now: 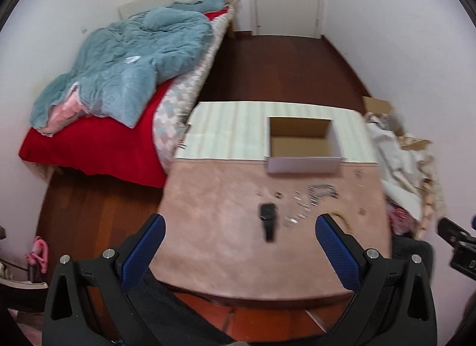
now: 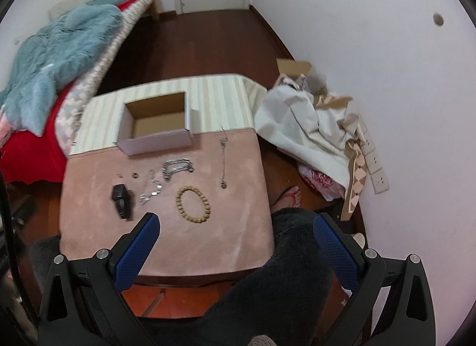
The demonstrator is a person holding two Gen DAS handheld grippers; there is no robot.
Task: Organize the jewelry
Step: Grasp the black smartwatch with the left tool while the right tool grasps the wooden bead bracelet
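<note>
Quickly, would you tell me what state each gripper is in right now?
Left gripper: open, holding nothing, above the pink mat.
Right gripper: open, holding nothing, near the bead bracelet.

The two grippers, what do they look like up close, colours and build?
Both look alike. The left gripper and the right gripper each have two black plastic arms with triangular cut-outs and round silver bolt heads at the joints. Their fingers carry blue pads with a fine dimpled texture. No cables or markings show.
</note>
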